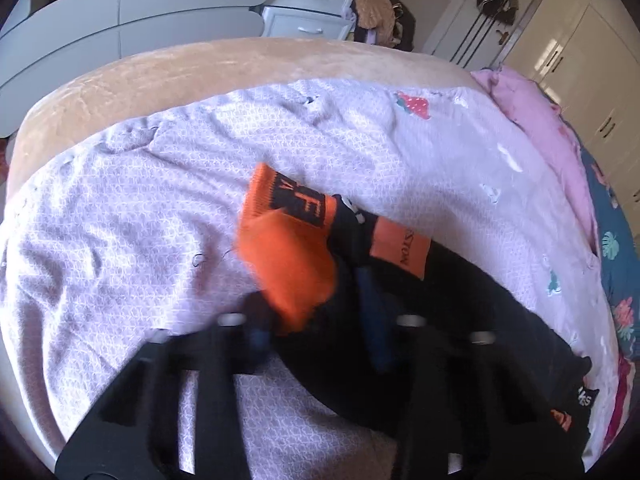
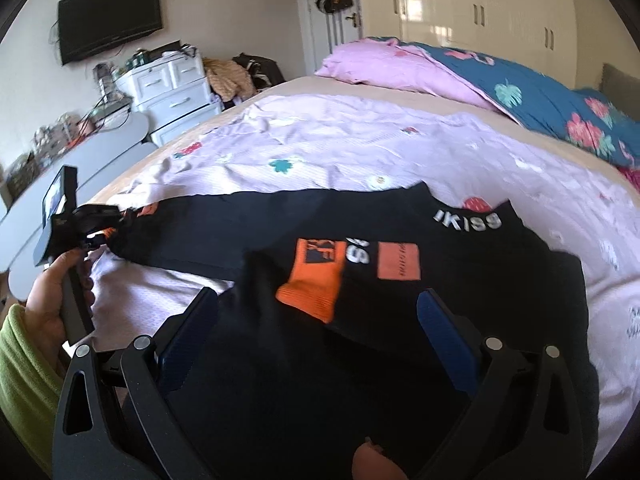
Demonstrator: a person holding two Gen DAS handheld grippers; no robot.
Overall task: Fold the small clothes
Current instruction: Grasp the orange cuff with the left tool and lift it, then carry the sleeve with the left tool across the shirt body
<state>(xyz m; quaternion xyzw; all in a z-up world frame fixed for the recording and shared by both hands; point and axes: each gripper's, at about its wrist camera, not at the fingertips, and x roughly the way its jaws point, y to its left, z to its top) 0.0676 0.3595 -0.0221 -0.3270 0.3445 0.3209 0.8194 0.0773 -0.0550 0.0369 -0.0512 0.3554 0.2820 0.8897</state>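
A black garment with orange patches lies spread on the lilac bedspread, occupying the near half of the bed, with white lettering at its far edge and an orange cuff folded over its middle. In the right wrist view the right gripper hangs over the near part of the garment with its jaws standing wide and nothing pressed between the blue pads. The left gripper is at the garment's left end; in its own view the jaws stand narrow, and black and orange cloth bunches between them, so it appears to be pinching that end, though motion blur prevents certainty that the pads bear firmly. The person's hand, in a green sleeve, holds the left tool's handle at the left of the right wrist view. Judgement: the step in hand is taking hold of the garment's left end to carry it across. To do this well, the pinch should take in all the cloth layers at that end, the lift should be low so the cloth drags flat, and the right gripper should pin or grip the near edge to keep the fold line straight. A partial pinch risks a dropped or twisted sleeve.
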